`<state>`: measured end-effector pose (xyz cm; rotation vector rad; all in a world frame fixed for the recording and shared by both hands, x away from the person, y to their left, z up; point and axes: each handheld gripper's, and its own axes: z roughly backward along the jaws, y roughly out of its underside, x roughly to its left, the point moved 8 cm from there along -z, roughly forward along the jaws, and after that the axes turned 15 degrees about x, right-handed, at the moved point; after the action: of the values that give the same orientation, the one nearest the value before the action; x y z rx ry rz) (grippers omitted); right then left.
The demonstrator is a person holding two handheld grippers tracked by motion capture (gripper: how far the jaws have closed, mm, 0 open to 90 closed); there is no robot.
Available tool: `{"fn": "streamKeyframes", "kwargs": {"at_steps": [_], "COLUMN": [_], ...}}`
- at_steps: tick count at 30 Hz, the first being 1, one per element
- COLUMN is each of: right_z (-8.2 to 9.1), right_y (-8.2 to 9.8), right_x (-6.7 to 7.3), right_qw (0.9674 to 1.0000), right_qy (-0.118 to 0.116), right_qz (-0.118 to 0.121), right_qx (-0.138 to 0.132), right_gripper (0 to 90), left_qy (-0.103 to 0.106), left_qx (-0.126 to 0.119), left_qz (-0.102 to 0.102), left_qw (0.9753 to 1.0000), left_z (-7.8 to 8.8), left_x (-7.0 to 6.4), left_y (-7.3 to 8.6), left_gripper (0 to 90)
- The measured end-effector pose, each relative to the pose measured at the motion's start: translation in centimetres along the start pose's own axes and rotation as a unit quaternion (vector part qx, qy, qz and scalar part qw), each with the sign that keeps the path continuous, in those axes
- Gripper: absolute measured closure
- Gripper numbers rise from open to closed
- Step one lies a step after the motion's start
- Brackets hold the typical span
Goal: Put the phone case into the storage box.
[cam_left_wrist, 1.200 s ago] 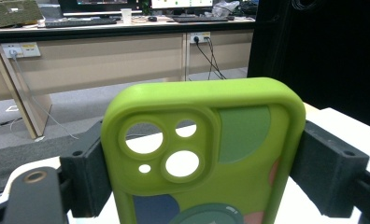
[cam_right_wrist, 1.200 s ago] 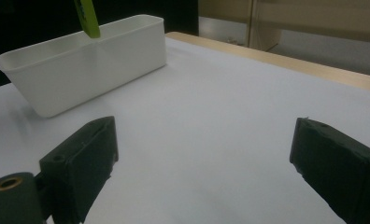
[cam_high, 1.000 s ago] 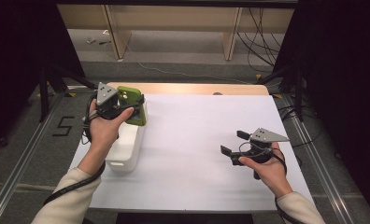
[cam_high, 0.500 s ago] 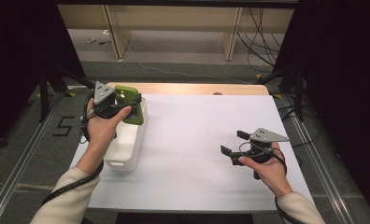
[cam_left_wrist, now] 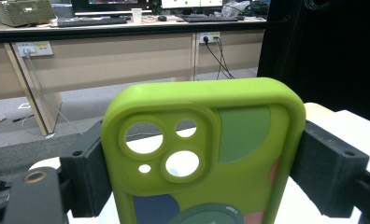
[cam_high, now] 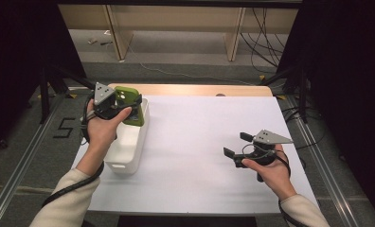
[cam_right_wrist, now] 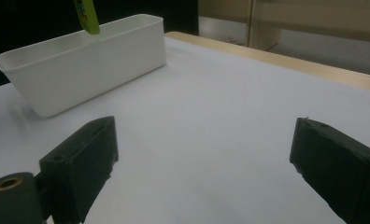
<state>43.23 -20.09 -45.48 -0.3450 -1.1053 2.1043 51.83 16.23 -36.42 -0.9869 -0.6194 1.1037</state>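
The lower end of the green phone case [cam_left_wrist: 202, 158] is cut off at the bottom of the left gripper view. The left tool [cam_high: 124, 108] clamps the case by its long edges, above the far end of the white plastic bin [cam_high: 129, 151] at the worktop's [cam_high: 200, 142] left edge. The case's long axis stands roughly upright, camera cut-outs uppermost. It is smooth, round-cornered, with coloured patches. The right tool [cam_high: 236, 145] hovers over the white worktop, jaws wide apart and holding nothing.
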Motion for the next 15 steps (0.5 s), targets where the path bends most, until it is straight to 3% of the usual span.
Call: {"fn": "streamKeyframes", "kwargs": {"at_steps": [15], "right_z": [0.01], "right_y": [0.02], "right_x": [-0.09], "right_qw": [1.0000], "right_qy": [0.001], "right_qz": [-0.001], "right_qx": [0.000], "right_gripper": [8.8], "left_qy": [-0.005], "left_qx": [0.003], "left_qz": [0.003], "left_qw": [1.0000], "left_z": [-0.23], "left_x": [0.71], "left_y": [0.03], "left_gripper": [16.2]}}
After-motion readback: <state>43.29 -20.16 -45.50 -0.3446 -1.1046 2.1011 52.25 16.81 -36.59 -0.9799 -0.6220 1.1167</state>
